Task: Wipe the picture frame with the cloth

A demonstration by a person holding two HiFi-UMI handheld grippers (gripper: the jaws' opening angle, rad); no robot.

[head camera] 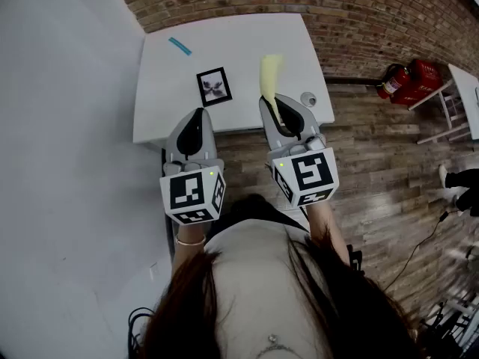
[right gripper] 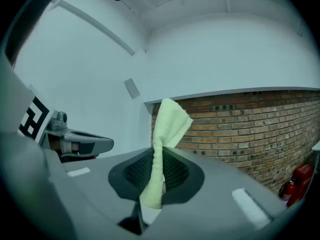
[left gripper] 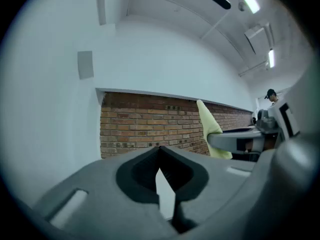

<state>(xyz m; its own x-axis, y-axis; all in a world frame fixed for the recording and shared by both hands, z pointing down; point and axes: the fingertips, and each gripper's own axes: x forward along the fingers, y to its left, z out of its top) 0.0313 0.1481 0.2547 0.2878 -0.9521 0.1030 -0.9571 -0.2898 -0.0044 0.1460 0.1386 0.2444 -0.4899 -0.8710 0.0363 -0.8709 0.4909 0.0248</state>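
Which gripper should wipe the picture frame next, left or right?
Right, probably: the right gripper is shut on the pale yellow cloth; the left gripper is shut, empty. The black picture frame lies on the white table ahead.

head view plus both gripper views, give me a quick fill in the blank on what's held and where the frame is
1. The right hand-held gripper is shut on a pale yellow ____.
2. The left hand-held gripper is shut, with ____ between its jaws.
3. The picture frame lies flat on the white ____.
4. The fire extinguisher is coloured ____.

Missing words: cloth; nothing; table; red.
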